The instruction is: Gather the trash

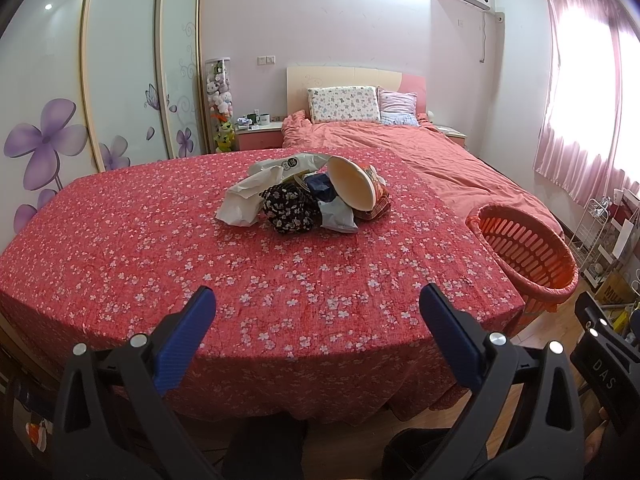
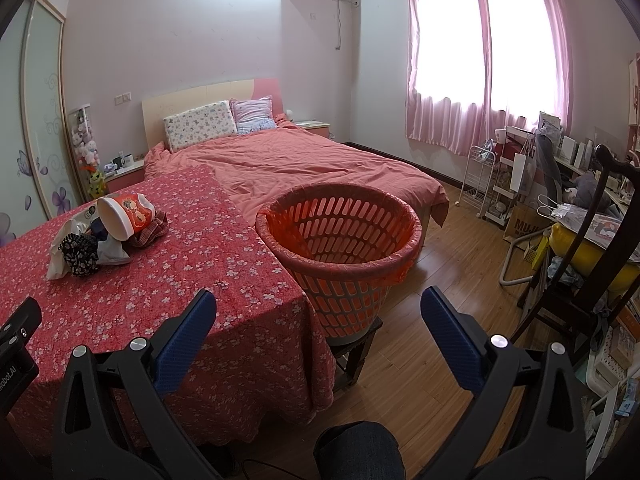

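- The trash pile (image 1: 308, 196) lies well ahead of my left tongs (image 1: 316, 312), near the middle of the tabletop (image 1: 160, 248) and almost dead on the tongs' line, a touch left of it.
- From my right tongs (image 2: 318, 312) the same pile (image 2: 104, 236) sits far off to the left; the left tongs are the nearer, by my judgement, and the straighter shot.
- The pile's long axis runs across the left view, left to right: a white bag (image 1: 248, 196) at the left end, a dark flowered bundle (image 1: 290, 208) in front, a tipped cup (image 1: 356, 184) at the right end with its mouth turned toward me.
- The basket (image 2: 340, 236) stands just beside the tabletop's right edge, on a low stool (image 2: 354, 356), straight ahead of the right tongs. It looks empty, so I judge collection not yet begun.
- Left tongs: spread wide, nothing between the jaws. Right tongs: likewise wide apart and empty.
- Surface: red flowered cloth, soft and wrinkle-prone; I expect it could drag along with a low pinch.
- Room: a bed (image 2: 304, 168) beyond the tabletop, pink curtains (image 2: 480, 52) over a bright window, wood floor (image 2: 436, 280), cluttered shelving at far right.
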Demonstrator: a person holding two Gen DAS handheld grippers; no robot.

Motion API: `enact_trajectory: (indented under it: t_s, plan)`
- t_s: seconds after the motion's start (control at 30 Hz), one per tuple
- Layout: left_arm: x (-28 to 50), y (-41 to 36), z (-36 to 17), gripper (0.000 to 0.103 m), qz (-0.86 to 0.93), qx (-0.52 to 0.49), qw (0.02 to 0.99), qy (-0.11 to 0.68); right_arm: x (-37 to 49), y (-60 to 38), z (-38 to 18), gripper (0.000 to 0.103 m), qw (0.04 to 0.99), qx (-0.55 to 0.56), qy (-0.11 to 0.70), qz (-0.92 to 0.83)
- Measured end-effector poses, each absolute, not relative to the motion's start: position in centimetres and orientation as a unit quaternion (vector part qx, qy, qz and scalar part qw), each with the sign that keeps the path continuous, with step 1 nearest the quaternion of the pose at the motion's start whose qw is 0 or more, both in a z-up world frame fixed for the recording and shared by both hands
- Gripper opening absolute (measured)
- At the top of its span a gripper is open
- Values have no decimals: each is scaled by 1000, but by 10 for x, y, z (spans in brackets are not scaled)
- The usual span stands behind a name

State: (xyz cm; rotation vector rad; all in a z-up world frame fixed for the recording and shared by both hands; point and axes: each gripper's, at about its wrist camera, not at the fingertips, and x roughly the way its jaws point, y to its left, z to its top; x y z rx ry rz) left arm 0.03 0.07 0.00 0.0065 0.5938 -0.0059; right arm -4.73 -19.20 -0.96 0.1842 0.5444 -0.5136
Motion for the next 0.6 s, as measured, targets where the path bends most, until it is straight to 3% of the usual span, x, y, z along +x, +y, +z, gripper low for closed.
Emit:
enact_trajectory:
  t_s: [0.6]
  plan:
    - [0, 1, 0, 99, -3, 2, 956, 293, -49, -193, -10, 101, 926, 90, 266, -251]
